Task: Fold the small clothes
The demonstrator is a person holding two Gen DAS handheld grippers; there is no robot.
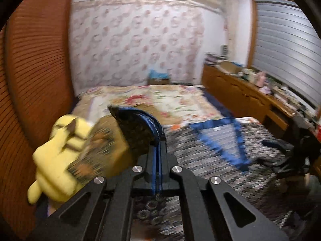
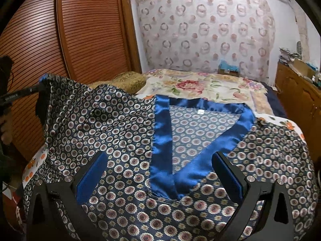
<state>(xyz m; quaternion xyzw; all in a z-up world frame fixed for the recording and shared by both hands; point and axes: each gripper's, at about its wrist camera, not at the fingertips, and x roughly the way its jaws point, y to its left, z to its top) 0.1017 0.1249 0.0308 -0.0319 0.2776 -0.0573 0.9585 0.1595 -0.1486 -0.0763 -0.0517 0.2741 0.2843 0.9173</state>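
A dark blue robe-like garment (image 2: pixel 124 124) printed with small round medallions lies spread on the bed, its shiny blue collar band (image 2: pixel 162 140) forming a V. My left gripper (image 1: pixel 157 146) is shut on a blue-trimmed edge of the garment (image 1: pixel 138 128), which stands folded up out of the jaws. In the right wrist view the left gripper (image 2: pixel 43 85) holds that corner raised at the far left, so the cloth slopes up toward it. My right gripper (image 2: pixel 160 156) hovers open over the collar's V, its blue pads (image 2: pixel 94 172) wide apart and nothing between them.
A yellow soft toy (image 1: pixel 58 156) sits close on the left. A gold pillow (image 2: pixel 130 81) and floral bedspread (image 2: pixel 200 88) lie beyond the garment. A louvred wooden wardrobe (image 2: pixel 80 30) stands at the left and a cluttered wooden cabinet (image 1: pixel 240 92) runs along the right.
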